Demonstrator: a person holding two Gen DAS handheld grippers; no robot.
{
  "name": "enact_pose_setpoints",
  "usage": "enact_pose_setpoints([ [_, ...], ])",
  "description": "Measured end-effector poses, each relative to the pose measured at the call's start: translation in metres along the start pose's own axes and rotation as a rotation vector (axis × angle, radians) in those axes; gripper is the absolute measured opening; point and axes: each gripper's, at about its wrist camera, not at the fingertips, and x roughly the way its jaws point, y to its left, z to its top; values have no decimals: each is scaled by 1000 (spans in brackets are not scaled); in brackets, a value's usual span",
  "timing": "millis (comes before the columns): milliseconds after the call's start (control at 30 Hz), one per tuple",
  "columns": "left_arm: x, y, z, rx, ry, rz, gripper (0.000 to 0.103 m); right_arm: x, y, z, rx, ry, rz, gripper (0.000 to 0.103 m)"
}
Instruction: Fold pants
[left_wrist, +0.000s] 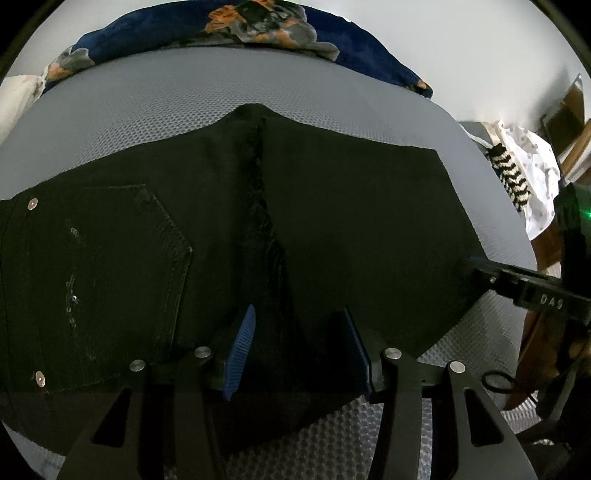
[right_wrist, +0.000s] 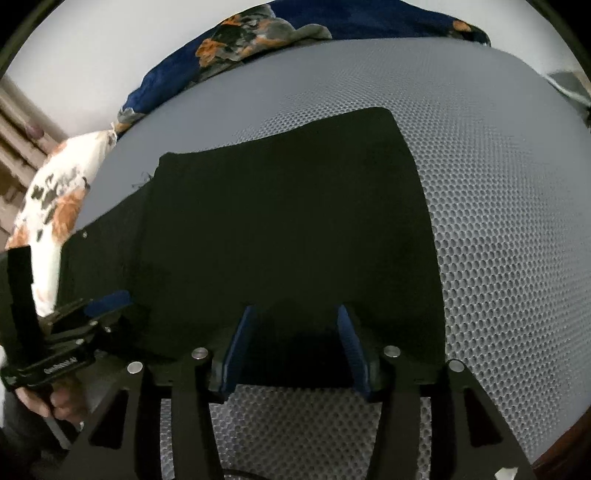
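Observation:
Black pants (left_wrist: 332, 206) lie folded flat on a grey mesh mattress (left_wrist: 147, 110), their back pocket (left_wrist: 140, 251) and rivets to the left. My left gripper (left_wrist: 298, 309) hovers over the pants' near edge, open, with its blue pads apart and nothing pinched. In the right wrist view the same pants (right_wrist: 280, 229) spread ahead, and my right gripper (right_wrist: 295, 308) stands open above their near edge. The right gripper's tip (left_wrist: 480, 266) shows at the pants' right edge. The left gripper (right_wrist: 110, 299) and the hand holding it show at the left.
A navy floral blanket (left_wrist: 258, 26) is bunched at the far end of the mattress. A white floral pillow (right_wrist: 55, 206) lies at the left side. Loose clothes (left_wrist: 524, 173) are piled off the right edge. Bare mesh (right_wrist: 498, 221) stretches right of the pants.

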Motion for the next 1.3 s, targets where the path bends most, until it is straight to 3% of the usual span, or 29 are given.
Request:
enact_pose_setpoints([
  [333,-33,29,-10,-88,-47,44,50,7,15,3,-16,6,-41,49],
  [633,-93,103,-26,-184,-121,180,55,21,47,9,-77,33,-13,49],
  [833,-127,160,-35,-296,-165,223,57,32,67,18,-114,41,-26,49],
  [1100,-139,199,-43,-352,-166,197,58,47,100,34,-165,51,-52,49],
  [1300,-140,222,-45,-400,-167,80,61,65,129,51,-178,63,-53,49],
])
